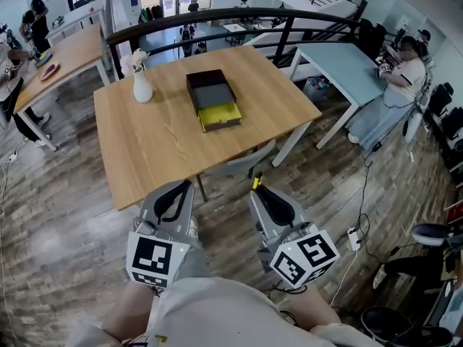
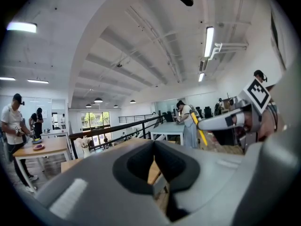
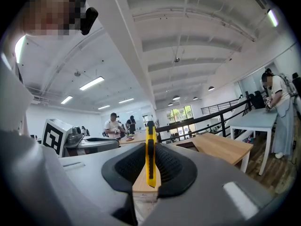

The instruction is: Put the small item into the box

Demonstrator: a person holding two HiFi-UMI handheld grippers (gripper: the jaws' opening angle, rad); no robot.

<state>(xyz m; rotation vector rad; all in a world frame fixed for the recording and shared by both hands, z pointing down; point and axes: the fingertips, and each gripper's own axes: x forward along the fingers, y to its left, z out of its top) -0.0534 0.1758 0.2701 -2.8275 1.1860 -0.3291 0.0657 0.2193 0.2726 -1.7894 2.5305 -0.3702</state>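
The small item, a yellow utility knife [image 3: 150, 154], stands upright between the jaws of the right gripper [image 3: 150, 161], which are closed narrow on its sides. In the head view the knife's yellow tip [image 1: 255, 183] projects from the right gripper [image 1: 269, 199], held low near the person's body and off the near edge of the wooden table [image 1: 159, 157].

The left gripper [image 2: 153, 168] has its pads drawn together with nothing between them. It is level with the right one, to that gripper's left [image 1: 175, 197]. Each gripper's cube carries black-and-white square markers [image 1: 154, 259].

The box [image 1: 210, 92] is black and lies on the far half of the table, well apart from both grippers. Its top part shows a grey inner surface, and a yellow tray [image 1: 220, 116] projects from its near side. The contents cannot be made out.

A white vase [image 1: 142, 85] with pale flowers stands left of the box, apart from it.
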